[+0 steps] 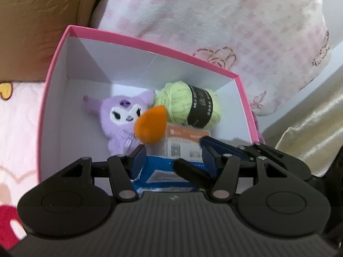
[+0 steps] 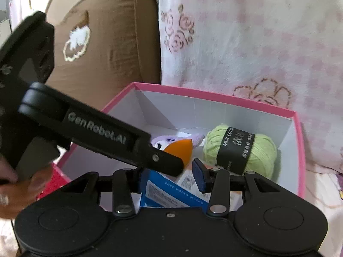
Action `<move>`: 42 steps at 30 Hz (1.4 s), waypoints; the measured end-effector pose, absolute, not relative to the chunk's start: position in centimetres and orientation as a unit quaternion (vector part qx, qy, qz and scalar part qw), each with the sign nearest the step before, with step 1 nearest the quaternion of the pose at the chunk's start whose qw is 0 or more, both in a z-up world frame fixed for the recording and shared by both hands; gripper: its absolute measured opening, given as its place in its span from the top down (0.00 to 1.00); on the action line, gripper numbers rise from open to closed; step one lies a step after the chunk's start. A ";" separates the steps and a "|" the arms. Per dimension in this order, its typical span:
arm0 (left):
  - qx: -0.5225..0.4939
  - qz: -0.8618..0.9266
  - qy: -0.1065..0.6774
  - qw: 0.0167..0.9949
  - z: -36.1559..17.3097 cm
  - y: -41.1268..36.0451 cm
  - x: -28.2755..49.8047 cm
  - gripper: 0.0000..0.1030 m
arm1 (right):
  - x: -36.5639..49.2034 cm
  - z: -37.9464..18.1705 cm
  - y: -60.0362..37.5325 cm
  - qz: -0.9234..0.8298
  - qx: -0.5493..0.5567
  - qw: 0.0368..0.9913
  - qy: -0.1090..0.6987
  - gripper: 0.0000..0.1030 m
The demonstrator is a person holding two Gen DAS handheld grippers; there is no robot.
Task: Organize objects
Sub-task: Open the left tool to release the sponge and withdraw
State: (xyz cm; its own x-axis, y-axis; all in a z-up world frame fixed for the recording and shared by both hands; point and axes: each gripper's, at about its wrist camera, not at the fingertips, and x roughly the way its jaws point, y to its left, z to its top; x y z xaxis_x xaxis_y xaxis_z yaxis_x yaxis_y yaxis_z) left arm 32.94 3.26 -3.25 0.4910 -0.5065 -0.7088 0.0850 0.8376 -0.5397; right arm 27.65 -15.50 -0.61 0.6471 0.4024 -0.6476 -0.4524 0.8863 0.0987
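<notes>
A pink box (image 1: 53,64) with white inside walls holds a purple plush toy (image 1: 120,117), a ball of green yarn (image 1: 188,107) with a black band, an orange-labelled packet (image 1: 188,143) and a blue wipes pack (image 1: 163,173). An orange teardrop sponge (image 1: 151,124) sits over the plush and the packet, blurred. My left gripper (image 1: 169,152) is open above the box, just behind the sponge. My right gripper (image 2: 171,175) is open over the box's (image 2: 300,150) near side, above the wipes pack (image 2: 167,192). The left gripper's finger (image 2: 163,160) crosses the right wrist view and covers part of the sponge (image 2: 180,150).
A pink-and-white floral blanket (image 1: 214,21) lies behind the box. A brown cushion (image 2: 107,42) stands at the back left. A gold satin cloth (image 1: 310,128) is to the right. A white, pink and red patterned cover (image 1: 17,128) lies left of the box.
</notes>
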 end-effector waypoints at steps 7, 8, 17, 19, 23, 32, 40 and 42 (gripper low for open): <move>-0.171 -0.145 0.443 0.868 0.4 3.7 28.7 0.44 | 22.7 2.4 -17.1 0.248 -0.043 0.909 0.332 0.46; -0.163 -0.142 0.442 0.870 0.9 3.7 28.0 0.44 | 22.2 2.9 -17.2 0.247 -0.044 0.909 0.332 0.46; -0.113 -0.113 0.453 0.877 4.7 3.7 22.5 0.41 | 17.3 6.6 -18.0 0.225 -0.038 0.914 0.337 0.46; -0.095 -0.104 0.451 0.882 5.3 3.4 21.2 0.40 | 16.5 7.3 -18.0 0.217 -0.033 0.914 0.341 0.44; -0.075 -0.090 0.450 0.885 6.2 3.4 18.6 0.40 | 14.9 8.3 -18.0 0.208 -0.026 0.914 0.349 0.44; -0.060 -0.056 0.458 0.885 7.2 3.7 14.0 0.38 | 10.9 10.4 -18.0 0.178 -0.009 0.926 0.333 0.39; -0.066 -0.049 0.448 0.890 7.0 3.5 10.9 0.32 | 7.9 10.3 -17.7 0.164 -0.013 0.924 0.345 0.33; -0.065 -0.049 0.447 0.891 7.0 3.4 10.1 0.32 | 7.3 10.2 -17.7 0.160 -0.012 0.923 0.349 0.33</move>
